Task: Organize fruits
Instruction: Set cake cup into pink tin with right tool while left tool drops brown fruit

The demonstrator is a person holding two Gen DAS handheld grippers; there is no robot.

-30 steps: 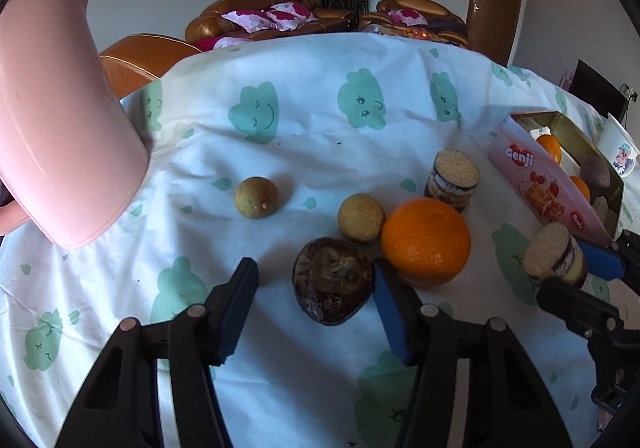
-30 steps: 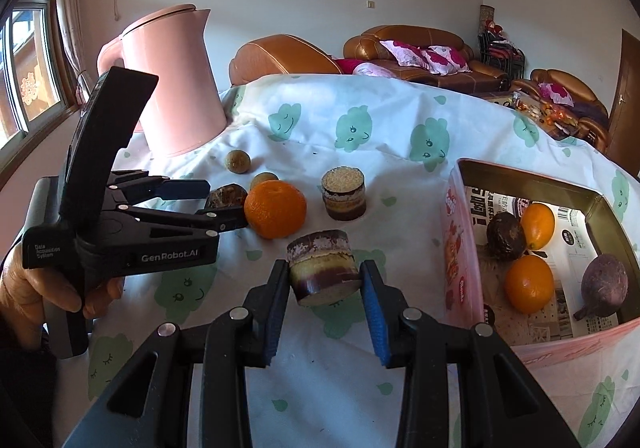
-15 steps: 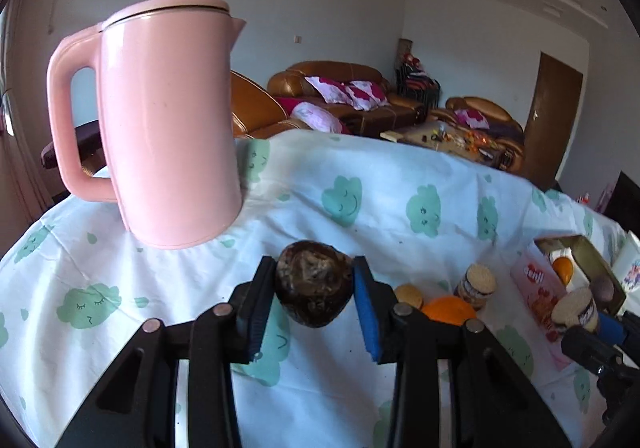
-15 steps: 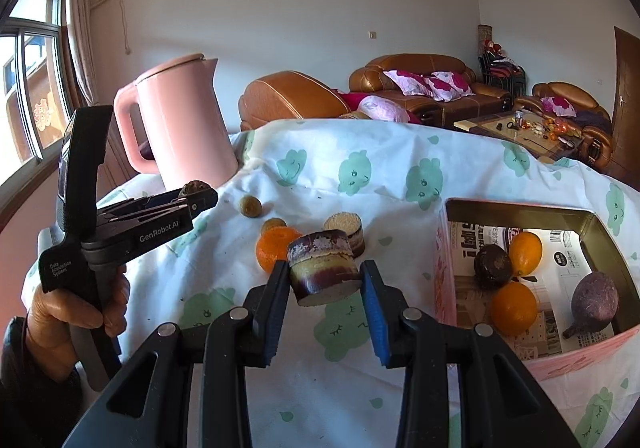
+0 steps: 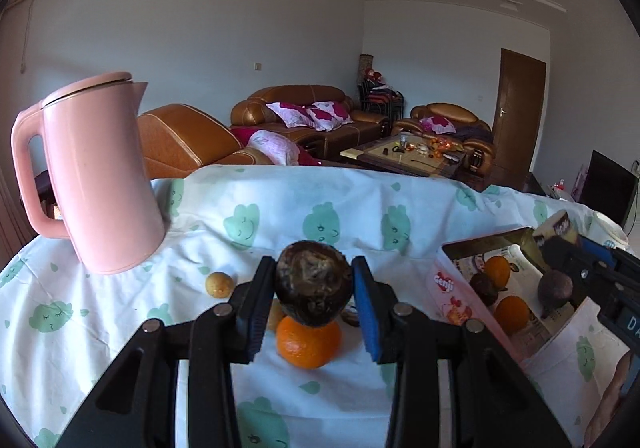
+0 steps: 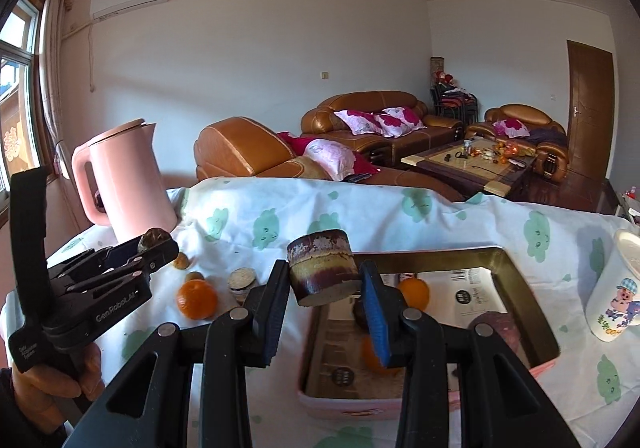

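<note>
1. The left gripper (image 5: 314, 298) is clamped on a dark brown wrinkled fruit (image 5: 314, 290), its pads pressing both sides. A second ago the jaws stood wide around this fruit as it lay on the cloth; now it hangs clear above the tablecloth (image 5: 120, 312).
2. Directly below the held fruit, on the cloth, sits a large orange (image 5: 308, 342). A small yellowish round fruit (image 5: 219, 284) lies to the left, near the base of the pink kettle (image 5: 96, 176). Both lay close in front of the jaws a second ago and now sit lower down.
3. The right gripper (image 6: 325, 280) is clamped on a short cut cylinder (image 6: 323, 266) with a purple-brown rind and a pale cut face. The grip looks the same as a second ago.
4. That cylinder was earlier held over bare cloth to the left of the box; now it hangs over the near left part of the pink box (image 6: 520, 280).
5. Inside the box lie two oranges (image 6: 414, 292), a dark round fruit partly hidden by the right pad, and a purple fruit (image 6: 500, 328) at the right side.
6. In the right wrist view a hand (image 6: 60, 372) holds the left gripper at the left edge, raised higher than before.
7. A white cartoon cup (image 6: 616, 288) stands right of the box. A second cut cylinder (image 6: 243, 280) remains on the cloth near the orange.
</note>
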